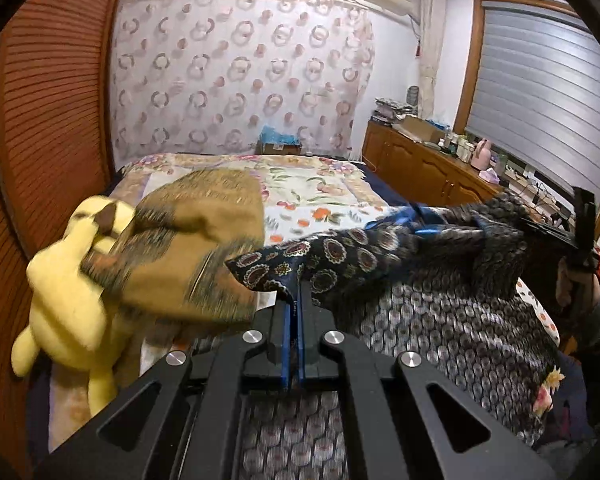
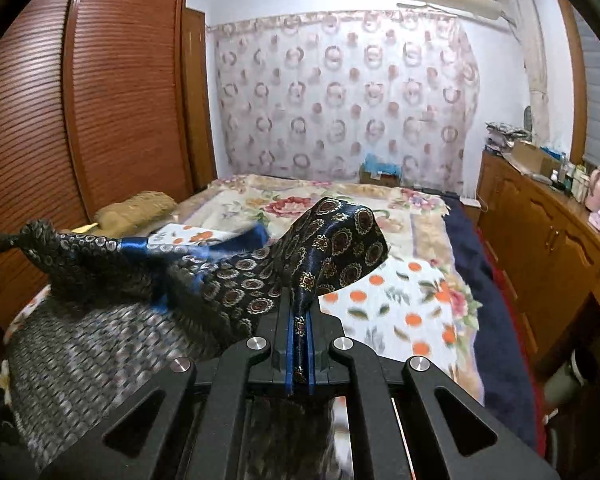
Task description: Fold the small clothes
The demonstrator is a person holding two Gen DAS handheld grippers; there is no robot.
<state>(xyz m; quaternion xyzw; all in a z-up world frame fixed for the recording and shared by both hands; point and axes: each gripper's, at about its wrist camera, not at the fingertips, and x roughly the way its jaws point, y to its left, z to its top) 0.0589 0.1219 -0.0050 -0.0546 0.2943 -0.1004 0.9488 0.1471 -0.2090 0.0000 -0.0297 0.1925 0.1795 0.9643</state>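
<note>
- Now lifted between both tools: dark patterned garment [image 1: 380, 264], hanging in the air above the bed [image 1: 324, 188], its grey-dotted side drooping at 6 o'clock.
- Left gripper [image 1: 293, 304] pinched tight on a satin corner with round medallions; blue lining showing between the fingers [image 1: 286, 344].
- Right gripper [image 2: 300, 320] likewise clamped on another corner, same glossy navy cloth curling over toward 12 o'clock.
- Best kept taut and level, corners apart, so slippery fabric hangs flat before lowering onto the floral quilt [image 2: 400, 292].
- Probably wise to lower slowly: satin slides, thin edges crease easily.
- Off at 9 o'clock in the left view: soft yellow plush toy [image 1: 68, 304], blurred mustard cloth [image 1: 196, 240] draped on it.
</note>
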